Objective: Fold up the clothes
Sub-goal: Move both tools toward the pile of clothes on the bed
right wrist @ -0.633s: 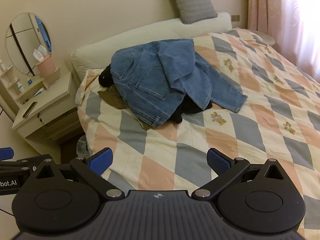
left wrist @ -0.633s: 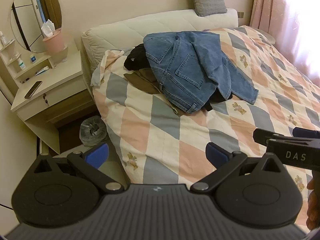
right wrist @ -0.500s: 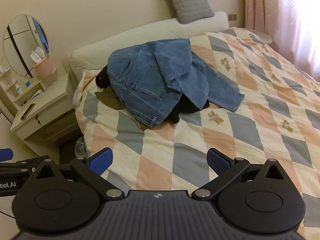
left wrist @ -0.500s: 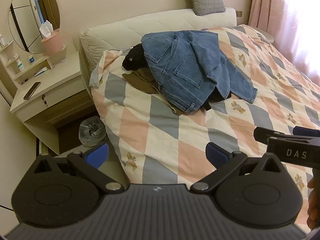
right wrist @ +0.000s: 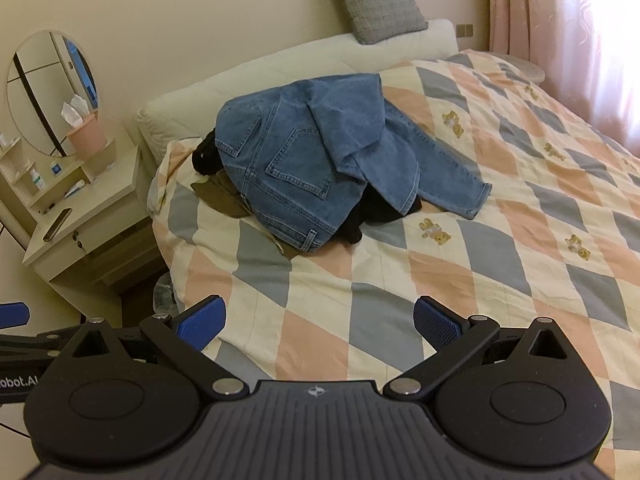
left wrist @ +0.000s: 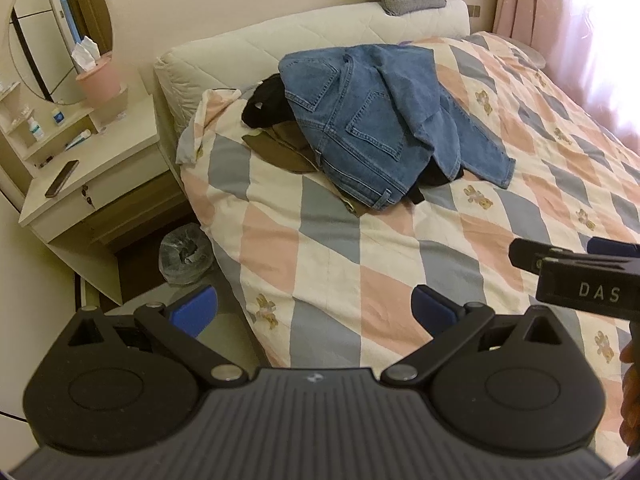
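At the far left a round mirror (left wrist: 60, 32) stands on a pale nightstand (left wrist: 96, 184), with a pink tissue holder (left wrist: 99, 84) beside it and a dark phone (left wrist: 62, 178) lying flat on the tabletop. On the floor between the nightstand and the bed sits a bin lined with a clear bag (left wrist: 185, 254).

The bed (right wrist: 440, 280) carries a quilt of pink, grey and cream diamonds. Near its head end lies a heap of clothes: blue jeans (right wrist: 320, 164) on top, back pockets up, one leg trailing toward the right; a black garment (right wrist: 372, 216) pokes out beneath them on both sides, and an olive-brown garment (left wrist: 280, 150) lies at the bottom, on the nightstand side. A grey cushion (right wrist: 376, 2) leans against the wall above the headboard. Pink curtains (right wrist: 568, 32) hang at the far right.

The left gripper (left wrist: 314, 312) hangs over the bed's near corner, spread wide and empty, well apart from the heap. The right gripper (right wrist: 318, 320) is likewise wide and empty above the quilt, with bare quilt between it and the jeans.
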The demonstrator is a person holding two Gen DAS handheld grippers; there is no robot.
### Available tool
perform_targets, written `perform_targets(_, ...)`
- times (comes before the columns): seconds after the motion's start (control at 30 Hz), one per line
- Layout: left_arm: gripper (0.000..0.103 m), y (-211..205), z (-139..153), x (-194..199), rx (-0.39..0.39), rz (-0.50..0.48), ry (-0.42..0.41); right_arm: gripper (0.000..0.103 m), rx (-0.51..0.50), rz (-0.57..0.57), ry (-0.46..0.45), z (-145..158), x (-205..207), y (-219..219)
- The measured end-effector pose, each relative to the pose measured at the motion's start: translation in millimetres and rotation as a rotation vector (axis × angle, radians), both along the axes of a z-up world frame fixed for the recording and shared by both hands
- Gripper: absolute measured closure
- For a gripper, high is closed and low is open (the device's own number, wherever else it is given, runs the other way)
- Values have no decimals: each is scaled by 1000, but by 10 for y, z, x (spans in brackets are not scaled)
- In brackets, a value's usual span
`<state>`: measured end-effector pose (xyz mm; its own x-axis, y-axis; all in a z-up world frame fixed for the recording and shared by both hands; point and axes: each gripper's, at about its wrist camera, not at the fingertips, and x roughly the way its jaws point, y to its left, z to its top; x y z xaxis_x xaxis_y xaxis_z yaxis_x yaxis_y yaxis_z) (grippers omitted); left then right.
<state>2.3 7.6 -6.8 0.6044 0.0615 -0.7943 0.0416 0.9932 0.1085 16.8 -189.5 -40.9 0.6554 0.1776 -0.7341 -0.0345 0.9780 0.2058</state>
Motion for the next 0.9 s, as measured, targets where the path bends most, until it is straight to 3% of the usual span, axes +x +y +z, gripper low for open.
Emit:
perform_targets(0.47,1,15,-15,33,-8,6,4,0,13,5,7,-29,9,-5)
perform_targets(0.9,1,338,-181,145,-43,71,30,0,2,12,51,-139,110,93)
